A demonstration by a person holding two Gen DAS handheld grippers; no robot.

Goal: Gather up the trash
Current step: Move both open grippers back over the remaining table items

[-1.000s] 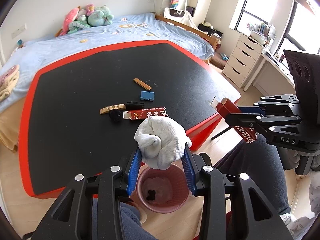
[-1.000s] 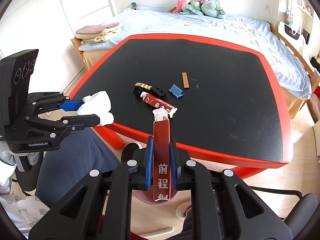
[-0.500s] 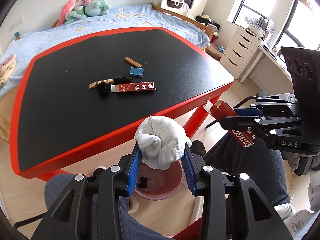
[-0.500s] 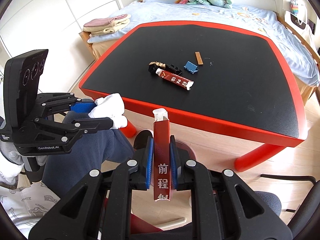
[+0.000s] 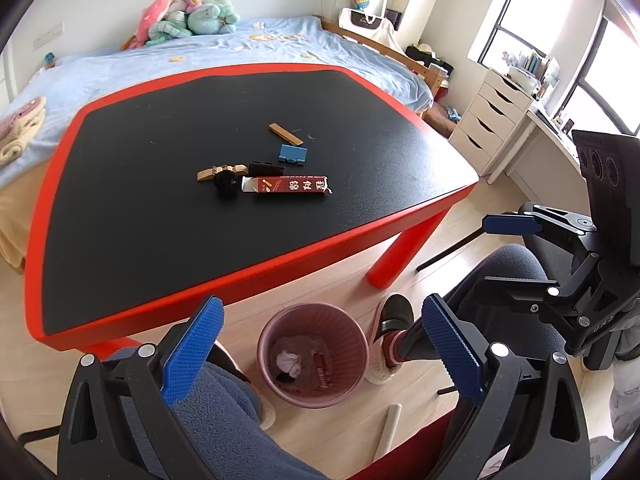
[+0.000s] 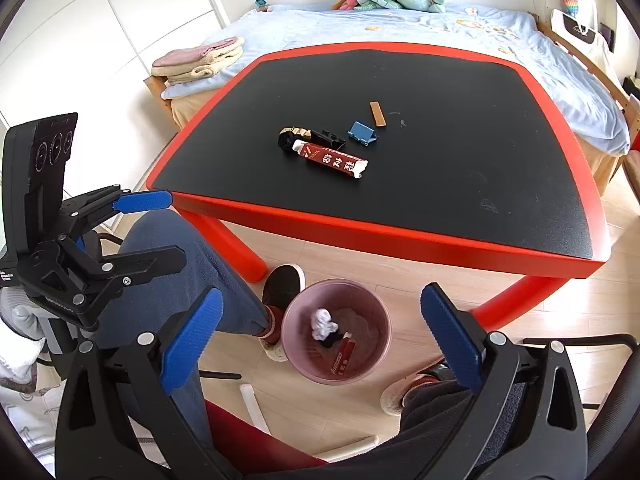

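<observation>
A pink bin stands on the floor in front of the table. Inside lie a white crumpled wad and a red carton. My left gripper is open and empty above the bin; it also shows at the left of the right wrist view. My right gripper is open and empty above the bin; it also shows in the left wrist view. On the table lie a red carton, a black lump and small blocks.
The black table with a red rim has red legs. A blue clip and a wooden strip lie on it. The person's legs and shoes flank the bin. A bed and white drawers stand behind.
Both grippers opened. The white wad and the red carton dropped from them into the pink bin. Both grippers pulled back from the table.
</observation>
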